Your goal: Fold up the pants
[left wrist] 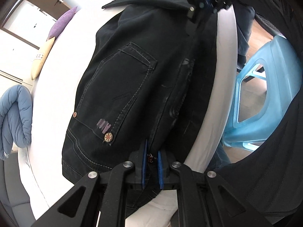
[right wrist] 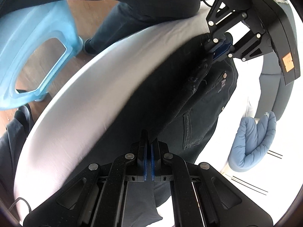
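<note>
Black denim pants [left wrist: 132,87] lie on a white bed [left wrist: 56,113], back pocket with pale stitching and metal rivets facing up. My left gripper [left wrist: 151,158] is shut on the waistband edge near a rivet. My right gripper [left wrist: 206,4] shows at the top of the left wrist view, shut on the far edge of the pants. In the right wrist view, my right gripper [right wrist: 149,147] is shut on a fold of the pants [right wrist: 170,94], lifted off the bed [right wrist: 85,104]. The left gripper [right wrist: 220,49] is clamped on the fabric at the upper right.
A translucent blue plastic stool [left wrist: 265,94] stands on the wooden floor beside the bed, also in the right wrist view [right wrist: 34,47]. A folded blue quilt [left wrist: 15,117] and purple and cream pillows [left wrist: 60,22] lie at the bed's far side. The person's legs [right wrist: 113,24] stand by the bed.
</note>
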Demonstrator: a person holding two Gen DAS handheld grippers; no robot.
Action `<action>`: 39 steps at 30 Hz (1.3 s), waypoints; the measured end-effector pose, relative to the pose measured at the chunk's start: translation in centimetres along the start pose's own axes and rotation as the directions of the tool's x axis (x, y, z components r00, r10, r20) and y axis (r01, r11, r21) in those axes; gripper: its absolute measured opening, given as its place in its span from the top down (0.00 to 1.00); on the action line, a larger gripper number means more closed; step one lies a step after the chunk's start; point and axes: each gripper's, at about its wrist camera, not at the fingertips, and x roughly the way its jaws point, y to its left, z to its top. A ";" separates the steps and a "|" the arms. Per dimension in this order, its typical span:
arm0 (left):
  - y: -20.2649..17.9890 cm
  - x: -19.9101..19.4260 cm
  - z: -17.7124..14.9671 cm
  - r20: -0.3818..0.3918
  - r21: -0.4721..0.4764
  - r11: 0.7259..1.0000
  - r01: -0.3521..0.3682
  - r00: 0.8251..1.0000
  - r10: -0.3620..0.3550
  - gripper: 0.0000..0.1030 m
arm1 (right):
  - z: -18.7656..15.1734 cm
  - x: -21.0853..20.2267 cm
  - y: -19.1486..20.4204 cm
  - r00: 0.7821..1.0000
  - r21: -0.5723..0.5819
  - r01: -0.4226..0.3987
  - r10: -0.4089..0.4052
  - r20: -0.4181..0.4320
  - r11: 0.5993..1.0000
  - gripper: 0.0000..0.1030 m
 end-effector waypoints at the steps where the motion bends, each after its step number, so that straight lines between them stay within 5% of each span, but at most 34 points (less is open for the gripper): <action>1: -0.1 -0.1 -0.1 -0.001 0.006 1.000 -0.008 1.000 0.008 0.90 | 0.2 -0.6 0.9 1.000 0.001 0.003 -0.003 -0.005 1.000 0.98; 18: -1.1 0.6 -1.3 0.004 -0.014 1.000 -0.023 1.000 0.023 0.84 | 2.7 -0.1 2.6 0.998 0.070 -0.024 0.027 -0.050 0.997 0.94; 19: -0.9 0.5 -1.3 0.118 -0.002 0.999 -0.045 0.992 0.045 0.76 | 2.9 0.2 2.6 0.998 0.081 -0.024 0.029 -0.061 0.996 0.94; 21: -0.1 0.0 -1.4 0.099 -0.056 0.996 -0.065 0.993 0.071 0.57 | 3.0 0.7 2.7 0.996 0.112 -0.017 0.027 -0.082 0.994 0.94; 22: 0.4 -0.5 -1.4 0.086 -0.083 0.996 -0.043 0.995 0.050 0.40 | 3.2 0.9 2.7 0.996 0.136 -0.012 0.024 -0.090 0.991 0.94; 23: 1.1 -1.5 -1.7 0.087 -0.115 0.993 -0.013 0.996 0.023 0.33 | 3.0 0.8 2.7 0.995 0.153 -0.009 0.023 -0.092 0.988 0.94; 28: 4.3 -5.6 -2.0 0.158 -0.286 0.958 0.003 0.986 0.044 0.34 | 2.8 0.9 2.3 0.996 0.253 0.014 0.009 -0.088 0.967 0.94; 32: 6.3 -6.4 1.0 0.240 -0.410 0.909 0.071 0.970 0.033 0.35 | 2.9 1.4 2.2 0.995 0.305 0.040 -0.011 -0.096 0.952 0.94; 36: 5.3 -2.3 4.9 0.205 -0.395 0.914 0.096 0.979 -0.015 0.44 | 2.5 1.7 1.3 0.996 0.407 0.030 0.006 -0.088 0.913 0.94; 39: 5.8 2.1 6.4 0.157 -0.478 0.865 0.151 0.984 -0.085 0.58 | 2.4 1.9 0.8 0.996 0.487 0.027 0.015 -0.083 0.873 0.94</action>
